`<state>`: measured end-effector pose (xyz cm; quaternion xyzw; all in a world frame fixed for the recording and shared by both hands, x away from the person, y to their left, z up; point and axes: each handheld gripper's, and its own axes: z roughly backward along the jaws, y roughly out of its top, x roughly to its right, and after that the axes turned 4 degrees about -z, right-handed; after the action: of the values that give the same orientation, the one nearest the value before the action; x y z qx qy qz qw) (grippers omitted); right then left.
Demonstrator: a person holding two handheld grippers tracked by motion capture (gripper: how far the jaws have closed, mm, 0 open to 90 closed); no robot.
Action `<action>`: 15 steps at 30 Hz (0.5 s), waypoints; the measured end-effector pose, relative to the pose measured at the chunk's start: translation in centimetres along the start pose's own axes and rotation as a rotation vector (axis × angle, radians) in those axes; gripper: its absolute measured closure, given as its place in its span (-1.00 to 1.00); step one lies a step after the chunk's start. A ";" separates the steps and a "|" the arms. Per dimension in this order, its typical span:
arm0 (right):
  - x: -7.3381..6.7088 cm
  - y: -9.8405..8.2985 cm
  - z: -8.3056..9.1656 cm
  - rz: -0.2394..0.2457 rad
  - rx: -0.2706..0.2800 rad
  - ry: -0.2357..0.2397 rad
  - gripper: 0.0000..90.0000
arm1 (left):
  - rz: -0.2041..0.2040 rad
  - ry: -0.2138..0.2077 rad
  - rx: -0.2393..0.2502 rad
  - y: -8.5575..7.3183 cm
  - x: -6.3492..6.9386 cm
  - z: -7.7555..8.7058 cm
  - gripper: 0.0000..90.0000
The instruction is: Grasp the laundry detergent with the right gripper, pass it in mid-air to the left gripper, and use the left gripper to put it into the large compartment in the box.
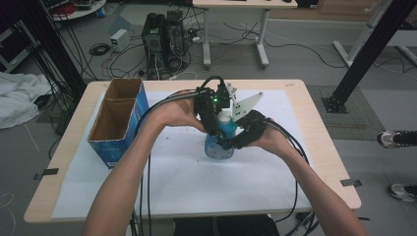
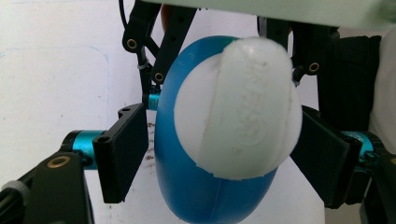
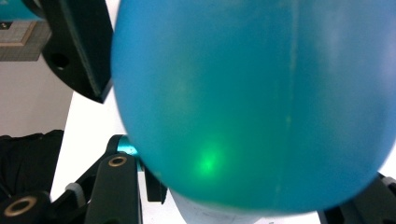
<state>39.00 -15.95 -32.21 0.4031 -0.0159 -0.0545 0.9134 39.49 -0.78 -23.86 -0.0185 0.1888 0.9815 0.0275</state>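
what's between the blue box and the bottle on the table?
Nothing on the table: in the high view, bare white sheet runs from the blue box to the blue bottle; the left forearm passes above.

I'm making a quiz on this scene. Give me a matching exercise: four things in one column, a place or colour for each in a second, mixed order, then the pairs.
Things:
1. bottle
2. cap
3. box
4. right gripper

Places or colours:
A. white, between the left gripper's jaws
B. open-topped, at the table's left
C. blue, upright at the table's middle
D. clamped on the bottle's body

Pairs: 1-C, 2-A, 3-B, 4-D
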 end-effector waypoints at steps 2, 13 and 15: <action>0.0 0.0 0.0 0.000 -0.002 0.000 0.01 | -0.002 0.001 -0.005 0.0 0.0 0.0 -0.49; -0.2 0.1 0.0 -0.028 0.003 0.000 0.01 | -0.014 -0.002 -0.013 0.1 0.0 0.0 -0.40; -0.3 0.1 0.1 -0.034 0.008 0.001 0.01 | -0.020 -0.001 -0.026 0.1 -0.1 0.0 -0.39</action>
<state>38.73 -15.94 -32.08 0.4069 -0.0088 -0.0698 0.9108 39.54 -0.87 -23.83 -0.0200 0.1758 0.9835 0.0372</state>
